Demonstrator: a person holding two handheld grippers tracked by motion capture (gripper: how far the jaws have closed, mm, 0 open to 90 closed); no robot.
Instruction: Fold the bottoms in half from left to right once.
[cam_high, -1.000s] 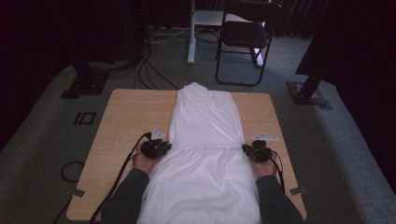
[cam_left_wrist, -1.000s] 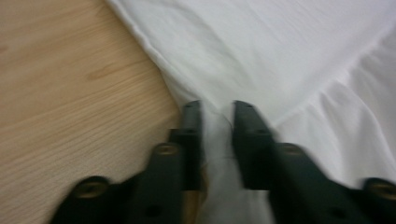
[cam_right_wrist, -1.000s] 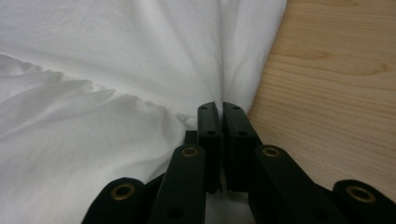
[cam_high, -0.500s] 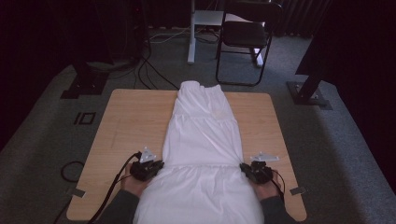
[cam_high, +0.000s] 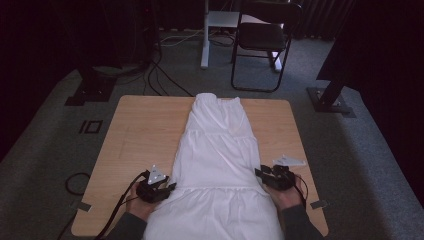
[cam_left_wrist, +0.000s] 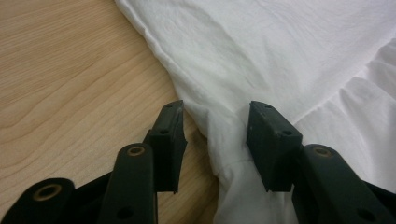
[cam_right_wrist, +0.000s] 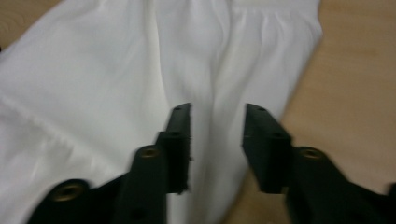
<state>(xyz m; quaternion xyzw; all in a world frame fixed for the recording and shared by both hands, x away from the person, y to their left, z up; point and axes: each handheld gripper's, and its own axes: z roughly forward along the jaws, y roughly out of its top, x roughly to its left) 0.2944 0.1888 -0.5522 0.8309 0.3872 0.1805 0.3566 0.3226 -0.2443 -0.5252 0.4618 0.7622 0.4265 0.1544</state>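
On table (cam_high: 130, 135), white skirt (cam_high: 220, 165), grippers open

White plain skirt (cam_high: 220, 170); light wood-grain table (cam_high: 140, 130); black grippers (cam_high: 156, 189) (cam_high: 272, 176), grey plates; black chair (cam_high: 265, 37); grey carpet (cam_high: 45, 150)

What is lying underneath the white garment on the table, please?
The wooden table lies under the white garment, bare on both sides. Anything between cloth and tabletop is covered; the near hem hangs past the table's edge.
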